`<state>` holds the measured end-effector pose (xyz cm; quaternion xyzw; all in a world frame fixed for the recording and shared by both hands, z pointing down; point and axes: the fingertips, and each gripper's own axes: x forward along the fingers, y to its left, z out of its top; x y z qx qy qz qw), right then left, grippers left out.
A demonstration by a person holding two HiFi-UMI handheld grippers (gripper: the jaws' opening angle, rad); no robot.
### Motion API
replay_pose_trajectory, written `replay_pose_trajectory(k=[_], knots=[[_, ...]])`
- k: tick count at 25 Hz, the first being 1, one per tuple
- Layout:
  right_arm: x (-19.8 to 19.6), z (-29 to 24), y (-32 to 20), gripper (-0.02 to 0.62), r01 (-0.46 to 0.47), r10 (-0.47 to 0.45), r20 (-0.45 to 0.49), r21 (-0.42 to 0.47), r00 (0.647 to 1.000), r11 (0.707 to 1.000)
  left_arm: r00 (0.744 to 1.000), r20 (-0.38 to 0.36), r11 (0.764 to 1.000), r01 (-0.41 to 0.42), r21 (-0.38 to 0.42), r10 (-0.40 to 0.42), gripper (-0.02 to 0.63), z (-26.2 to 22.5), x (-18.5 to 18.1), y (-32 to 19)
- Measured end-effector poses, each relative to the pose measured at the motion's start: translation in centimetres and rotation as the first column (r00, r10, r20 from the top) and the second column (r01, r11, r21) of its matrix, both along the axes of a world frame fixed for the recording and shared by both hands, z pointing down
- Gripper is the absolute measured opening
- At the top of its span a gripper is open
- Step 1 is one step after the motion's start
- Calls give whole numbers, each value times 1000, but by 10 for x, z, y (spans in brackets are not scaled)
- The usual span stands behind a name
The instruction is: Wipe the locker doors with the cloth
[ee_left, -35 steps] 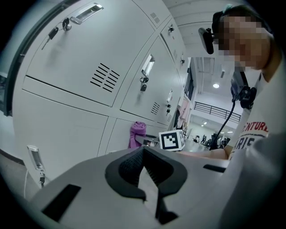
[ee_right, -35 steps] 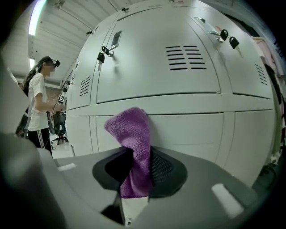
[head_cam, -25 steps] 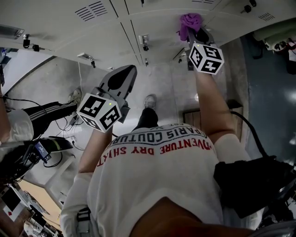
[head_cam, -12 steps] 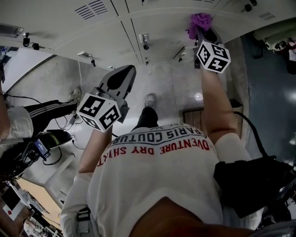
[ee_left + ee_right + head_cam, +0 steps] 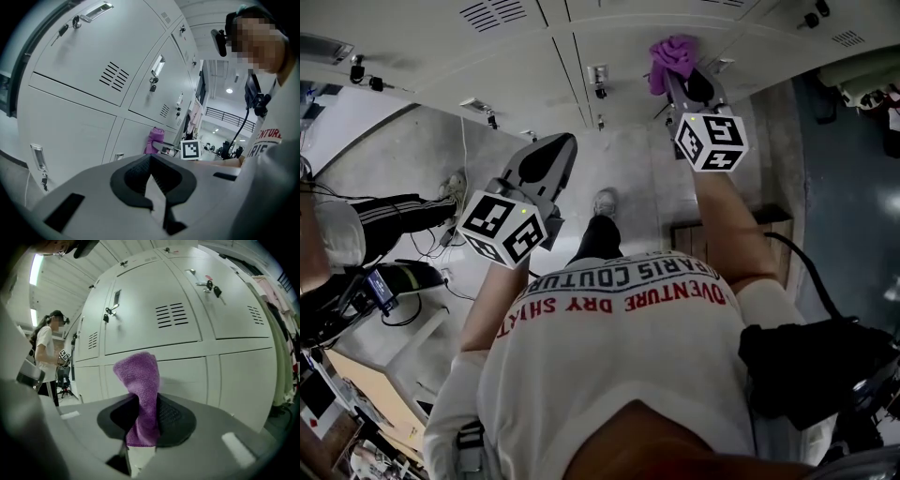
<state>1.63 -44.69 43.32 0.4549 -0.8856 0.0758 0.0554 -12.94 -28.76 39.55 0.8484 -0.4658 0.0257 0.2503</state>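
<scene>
Nearest, the left gripper (image 5: 546,161) is held low before the person's white shirt (image 5: 619,356), its fingers pressed together on nothing, well apart from the lockers. Farther out, the right gripper (image 5: 682,86) reaches forward at arm's length. Its fingers pinch the purple cloth (image 5: 672,54), whose free end stands up past the tips. The cloth is held at a grey locker door (image 5: 187,376) of the lower row, beneath the vented doors. A second person (image 5: 47,350) stands beyond, along the locker row.
</scene>
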Motion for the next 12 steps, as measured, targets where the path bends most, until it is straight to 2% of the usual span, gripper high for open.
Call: replay_pose_trajectory(k=[6, 12], knots=[[-85, 25, 40, 87, 204, -205, -47, -23, 978, 979, 1000, -1, 1000, 22, -9, -22, 0, 5, -10, 3], [-129, 47, 36, 87, 229, -232, -48, -53, 972, 972, 999, 4, 999, 36, -22, -35, 0, 11, -15, 4]])
